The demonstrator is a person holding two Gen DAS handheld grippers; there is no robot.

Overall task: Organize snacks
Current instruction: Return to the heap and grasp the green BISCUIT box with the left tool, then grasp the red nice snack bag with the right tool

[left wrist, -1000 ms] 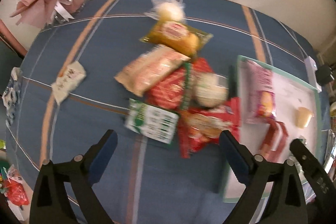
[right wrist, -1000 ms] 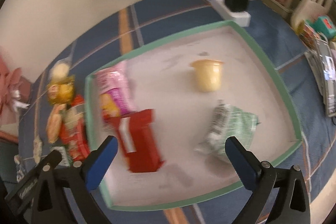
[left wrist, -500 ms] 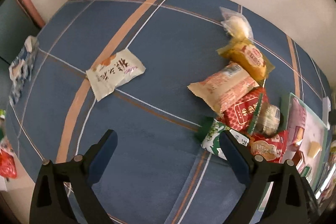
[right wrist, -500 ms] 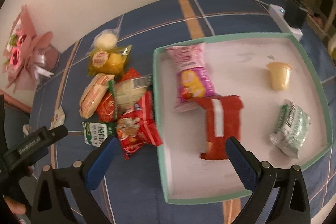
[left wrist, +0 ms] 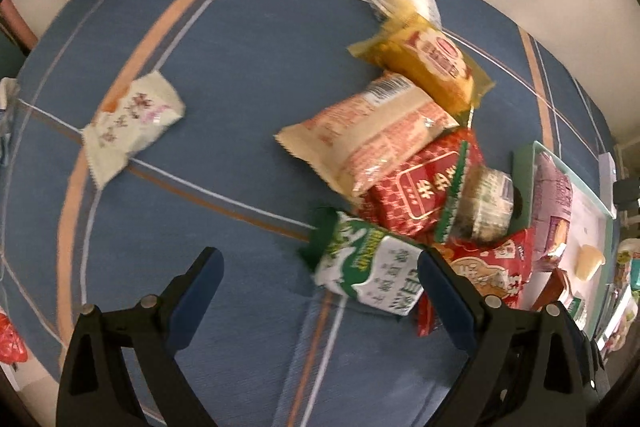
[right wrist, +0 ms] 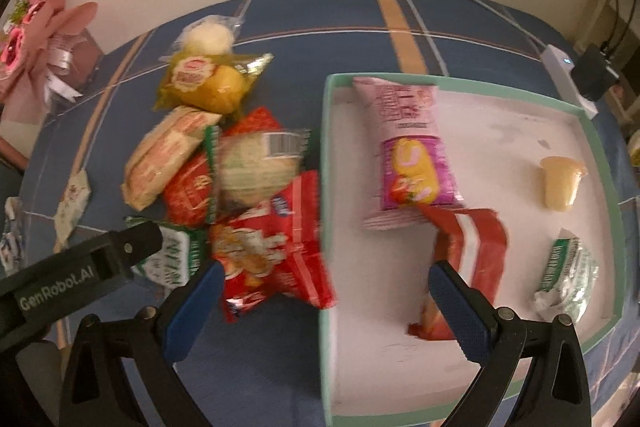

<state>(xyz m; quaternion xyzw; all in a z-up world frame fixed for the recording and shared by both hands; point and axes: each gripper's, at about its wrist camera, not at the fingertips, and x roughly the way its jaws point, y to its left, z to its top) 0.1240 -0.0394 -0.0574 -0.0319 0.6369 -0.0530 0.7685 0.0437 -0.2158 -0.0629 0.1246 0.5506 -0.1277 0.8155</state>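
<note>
Blue cloth (left wrist: pixel 248 39) with orange and white stripes covers the table; all items lie on it.

Far left: pink paper bouquet (right wrist: pixel 36 27) against the wall.

Left: white sachet (left wrist: pixel 130 119) with red print, lying alone, well apart from the heap.

Left gripper (left wrist: pixel 318 287): released, blue pads spread wide, nothing between them; it hovers over bare cloth, its right pad just beside the green-and-white packet (left wrist: pixel 372 275). In the right wrist view its black body crosses the lower left and overlaps that packet.

Centre heap, from far edge to near:
- clear bag with a pale round cake (right wrist: pixel 208 35), nearest the wall;
- yellow cake packet (right wrist: pixel 208 83) with red seal, touching the clear bag;
- beige-and-red wafer packet (left wrist: pixel 372 131), overlapping the next;
- red packet with gold frame (left wrist: pixel 424 191);
- round pastry in a clear wrapper (right wrist: pixel 256 171) with barcode, resting on the red packets;
- red snack bag (right wrist: pixel 276 247), touching the tray wall.

Right gripper (right wrist: pixel 322 307): released, jaws wide, empty, held above the tray's left wall.

Right: mint-rimmed white tray (right wrist: pixel 596 135). Contents: pink chip bag (right wrist: pixel 408 151) at the left; red-and-white packet (right wrist: pixel 476 255) partly under it; jelly cup (right wrist: pixel 562 181) apart at the right; green-and-white wrapper (right wrist: pixel 568 275) in the near right corner.

Far right: white power strip (right wrist: pixel 566 79) with a black plug, beyond the tray.
</note>
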